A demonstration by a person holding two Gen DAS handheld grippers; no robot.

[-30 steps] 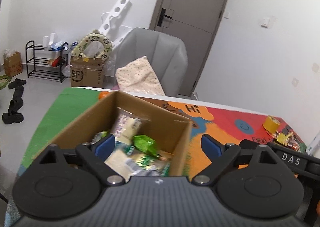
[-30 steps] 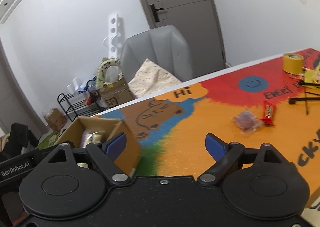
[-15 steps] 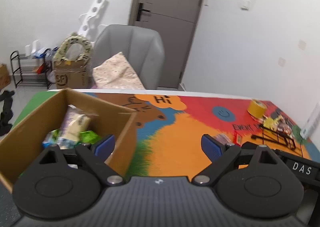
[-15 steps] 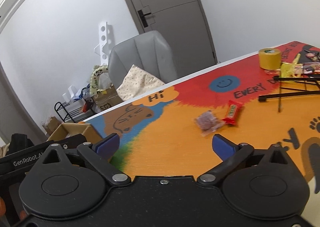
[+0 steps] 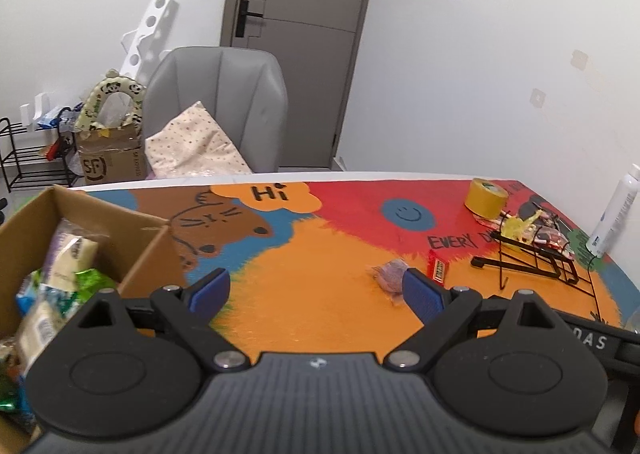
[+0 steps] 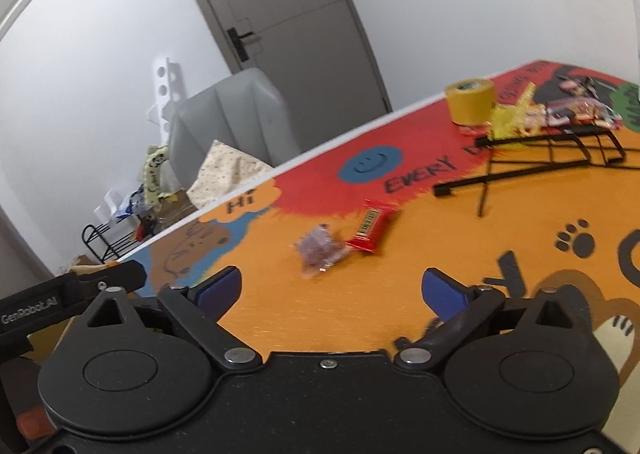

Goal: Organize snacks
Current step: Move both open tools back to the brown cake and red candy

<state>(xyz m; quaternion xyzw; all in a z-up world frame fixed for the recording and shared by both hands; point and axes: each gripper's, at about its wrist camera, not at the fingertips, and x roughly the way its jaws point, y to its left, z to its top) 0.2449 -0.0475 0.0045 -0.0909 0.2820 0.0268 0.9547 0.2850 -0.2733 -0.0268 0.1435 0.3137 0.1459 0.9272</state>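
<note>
Left gripper (image 5: 316, 290) spread wide over the orange part of the table mat (image 5: 312, 306), nothing between the blue pads. Right gripper (image 6: 332, 290) also over the mat, jaws closing from wide, empty between them. Cardboard box (image 5: 148, 250) at the mat's left end, just beside the left gripper's left finger, already packed with wrapped snacks (image 5: 68, 274). Further out on the orange of the mat, two loose snacks touching each other: a purplish clear packet (image 6: 320, 250) and a red candy bar (image 6: 370, 230) to its right. Beyond them on the mat's right side, a black wire rack (image 6: 532, 158) lying flat. Past the rack, a roll of yellow tape (image 6: 470, 100) and a heap of wrappers (image 6: 560, 112). Behind the mat's far edge, a grey chair (image 5: 224, 94).
</note>
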